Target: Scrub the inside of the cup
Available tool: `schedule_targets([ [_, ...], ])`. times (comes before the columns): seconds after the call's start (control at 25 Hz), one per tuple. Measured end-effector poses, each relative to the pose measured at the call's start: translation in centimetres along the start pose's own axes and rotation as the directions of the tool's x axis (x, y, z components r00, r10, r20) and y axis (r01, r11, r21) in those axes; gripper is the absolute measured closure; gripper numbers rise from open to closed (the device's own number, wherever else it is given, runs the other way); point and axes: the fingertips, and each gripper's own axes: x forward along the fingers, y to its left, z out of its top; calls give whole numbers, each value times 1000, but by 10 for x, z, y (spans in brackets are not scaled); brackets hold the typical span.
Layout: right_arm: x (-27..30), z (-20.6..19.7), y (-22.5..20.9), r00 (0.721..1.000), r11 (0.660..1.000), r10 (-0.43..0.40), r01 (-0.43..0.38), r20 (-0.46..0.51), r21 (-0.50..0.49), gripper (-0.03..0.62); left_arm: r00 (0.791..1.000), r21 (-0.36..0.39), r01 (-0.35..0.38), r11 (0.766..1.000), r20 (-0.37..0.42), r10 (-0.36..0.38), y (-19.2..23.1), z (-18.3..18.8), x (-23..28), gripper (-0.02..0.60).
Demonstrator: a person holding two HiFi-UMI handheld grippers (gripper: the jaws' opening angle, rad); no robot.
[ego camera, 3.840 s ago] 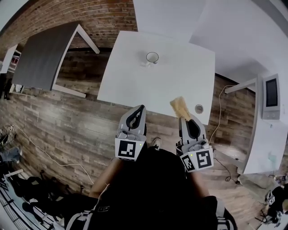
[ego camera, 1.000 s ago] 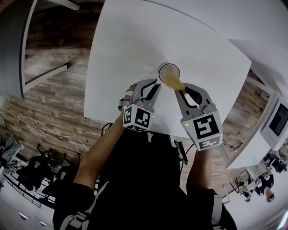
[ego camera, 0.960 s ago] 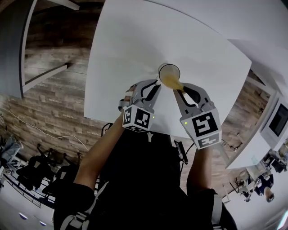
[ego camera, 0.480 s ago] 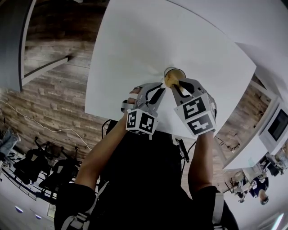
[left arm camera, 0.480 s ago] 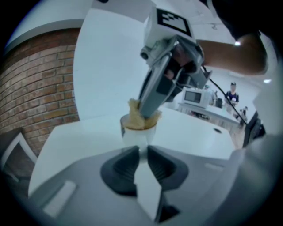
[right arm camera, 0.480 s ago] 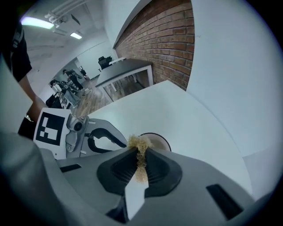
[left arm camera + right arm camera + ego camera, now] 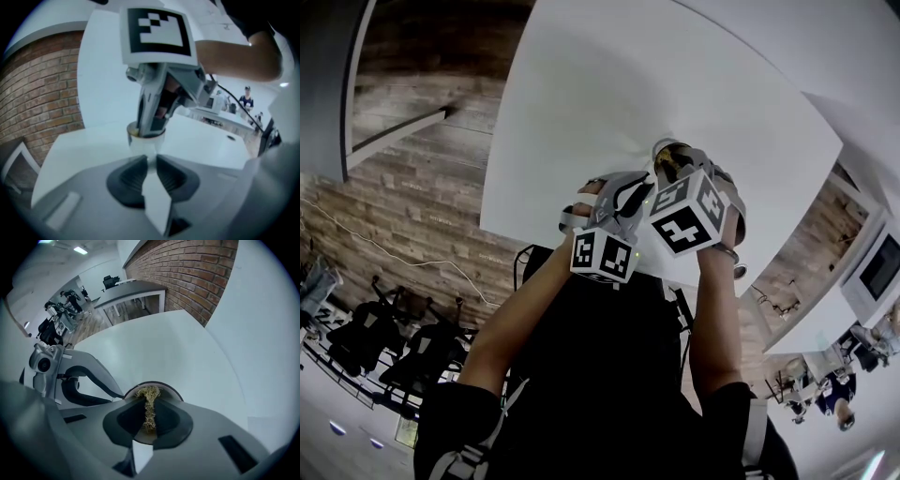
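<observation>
Our right gripper (image 7: 149, 401) and its fibrous scrubber (image 7: 149, 392) fill the mouth of the cup (image 7: 173, 392). Our left gripper (image 7: 152, 158) blocks the cup's near side. Beyond and beside the cup, we find the white table (image 7: 581, 94) open.

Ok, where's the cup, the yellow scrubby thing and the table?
cup (image 7: 145, 146): left gripper view, its white side wall.
scrubber (image 7: 149, 394): right gripper view, its yellow fibres.
table (image 7: 609, 112): head view, its bare white top.

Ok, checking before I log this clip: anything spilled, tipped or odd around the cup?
Nothing stands out. The cup stands upright on the white table, left tongs gripping it, right tongs holding the scrubber inside; no spill shows.
</observation>
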Motion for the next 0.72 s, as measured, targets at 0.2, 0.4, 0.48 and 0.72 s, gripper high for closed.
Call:
schedule_targets([
  [0.2,-7,-2,4,999,999,46,-46,22,20,565,1000,-30,-6,1000,-6,6,-1,-1,-1,520],
  [0.4,-49,-11,12,991,992,122,-123,62,27,563,1000,-21,-7,1000,-17,7,-4,-1,-1,522],
  [0.48,-57,-12,14,989,992,124,-126,74,26,565,1000,-24,-6,1000,-17,6,-4,-2,0,522],
  [0.72,-25,-12,9,998,998,64,-63,19,-19,565,1000,-13,-6,1000,-21,5,-4,-2,0,522],
])
